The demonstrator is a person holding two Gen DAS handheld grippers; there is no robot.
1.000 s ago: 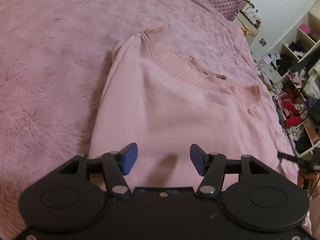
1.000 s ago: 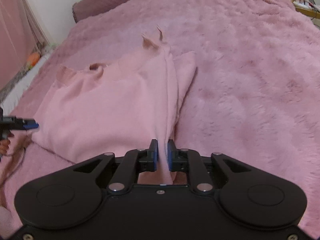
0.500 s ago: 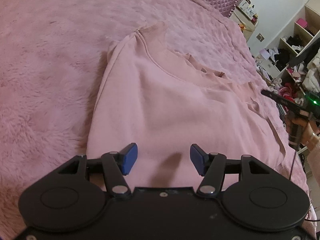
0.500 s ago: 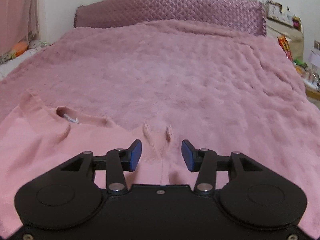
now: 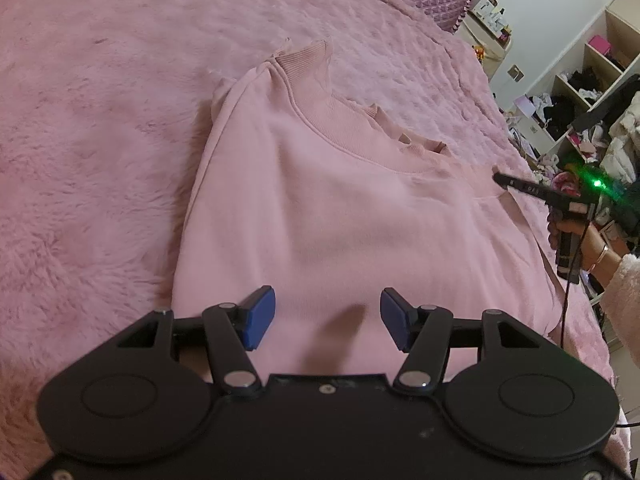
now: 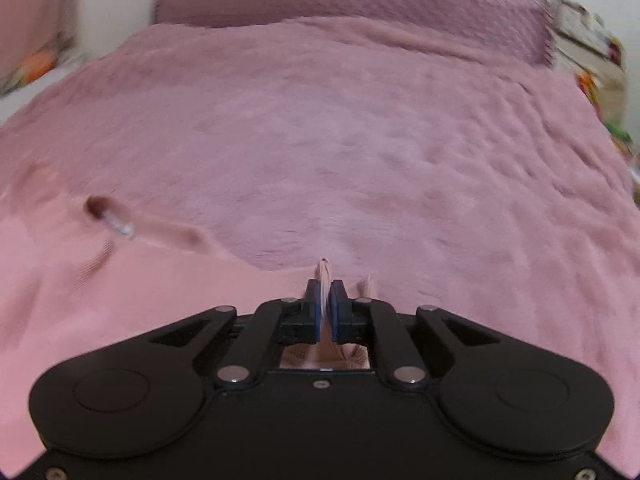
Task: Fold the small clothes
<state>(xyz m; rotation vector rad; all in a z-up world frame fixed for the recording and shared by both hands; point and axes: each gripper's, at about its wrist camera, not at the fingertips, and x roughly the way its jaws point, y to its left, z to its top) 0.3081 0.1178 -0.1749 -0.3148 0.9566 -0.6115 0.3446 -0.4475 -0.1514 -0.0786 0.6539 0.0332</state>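
Since a second ago the right hand-held gripper (image 6: 326, 308) has let go of the long fold it pinched, swung across the bed, spread its jaws half a second back, and now has them pressed together again on a thin edge of the pink sweatshirt (image 5: 340, 216). Seen from the right wrist (this view is blurred), a sliver of pink cloth (image 6: 325, 276) stands up between the blue pads (image 6: 316, 312), and the rest of the garment spreads away toward 8 and 9 o'clock over the fuzzy pink blanket (image 6: 360, 152). From the left wrist, the right hand-held gripper's dark tip (image 5: 520, 184) comes in at 3 o'clock and meets the sweatshirt's right-hand edge, with a hand (image 5: 568, 236) on its grip.

The left hand-held gripper (image 5: 328, 316) has not shifted; its jaws are spread with nothing between them, hanging over the garment's near hem. The sweatshirt lies flat on the bed, stretching from the left hand-held gripper toward 12 o'clock, ribbed neckline (image 5: 332, 120) at the far end.
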